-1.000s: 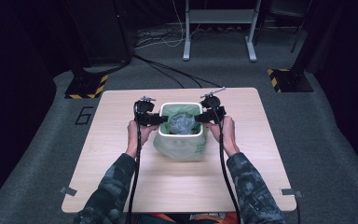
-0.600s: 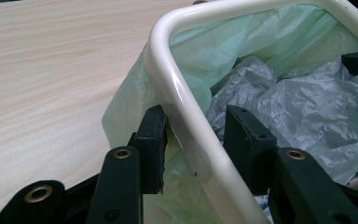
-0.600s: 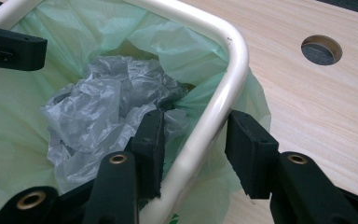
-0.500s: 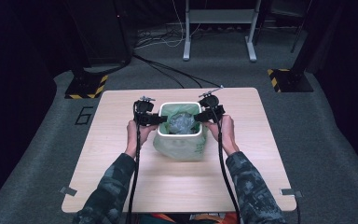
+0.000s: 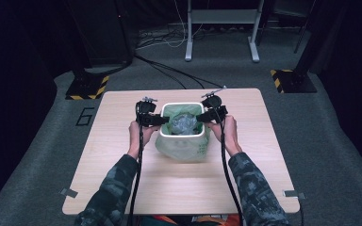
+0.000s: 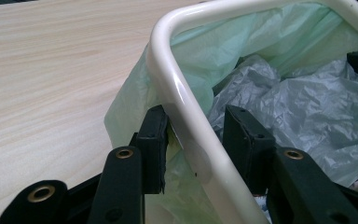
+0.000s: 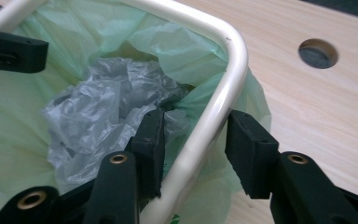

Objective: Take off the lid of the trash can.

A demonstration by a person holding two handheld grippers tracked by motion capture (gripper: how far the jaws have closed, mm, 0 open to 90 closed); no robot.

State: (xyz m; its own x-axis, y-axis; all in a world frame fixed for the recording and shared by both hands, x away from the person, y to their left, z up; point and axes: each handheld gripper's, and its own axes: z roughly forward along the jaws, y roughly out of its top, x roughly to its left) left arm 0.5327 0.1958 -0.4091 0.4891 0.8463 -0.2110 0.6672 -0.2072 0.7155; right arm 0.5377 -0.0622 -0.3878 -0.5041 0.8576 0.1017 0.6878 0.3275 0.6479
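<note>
1. Bin (image 5: 181, 135) at table (image 5: 122, 188) centre, green liner (image 6: 200, 51) draped over white rim (image 6: 177, 93).
2. Left gripper (image 5: 152, 119) at 9 o'clock and right gripper (image 5: 206, 116) at 3 o'clock straddle the rim, jaws apart, unclamped.
3. Judged step: rim-seating; next, squeeze evenly.

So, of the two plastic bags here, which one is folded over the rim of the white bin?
The pale green bag: it lines the white bin and hangs over its rim outside. The grey bag only lies crumpled inside.

One bin (image 5: 181, 136), one green liner (image 6: 200, 51), perhaps one crumpled grey bag (image 7: 102, 116).
</note>
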